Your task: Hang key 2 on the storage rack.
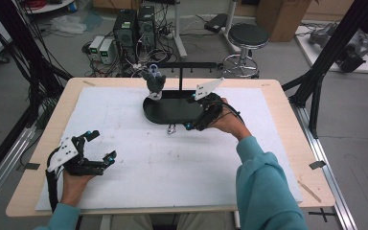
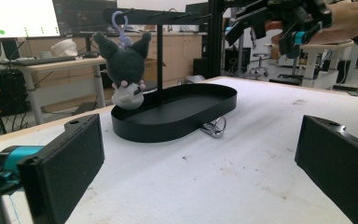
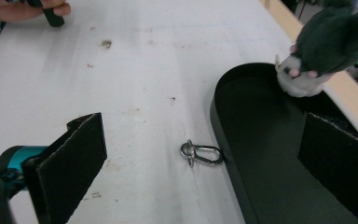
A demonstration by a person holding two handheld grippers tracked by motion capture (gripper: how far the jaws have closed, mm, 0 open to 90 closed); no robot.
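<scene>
Nearest us, our left claw [image 1: 101,145] rests low on the white surface [image 1: 139,167], its jaws spread wide and holding nothing. Farther out, our right claw [image 1: 190,113] hovers with its jaws wide, also empty, above a small metal clasp [image 3: 201,153]. The clasp lies flat on the surface, touching the near outer wall of a black oval tray [image 3: 261,154]. We judge the clasp to be light, rigid and slick, likely to skid or flip if pinched on its rounded ends. Gripping across its long flat sides looks safest, though the tray wall crowds one jaw. Beyond, a soft dark plush toy [image 2: 126,70] hangs from the tray's stand [image 2: 159,51].
</scene>
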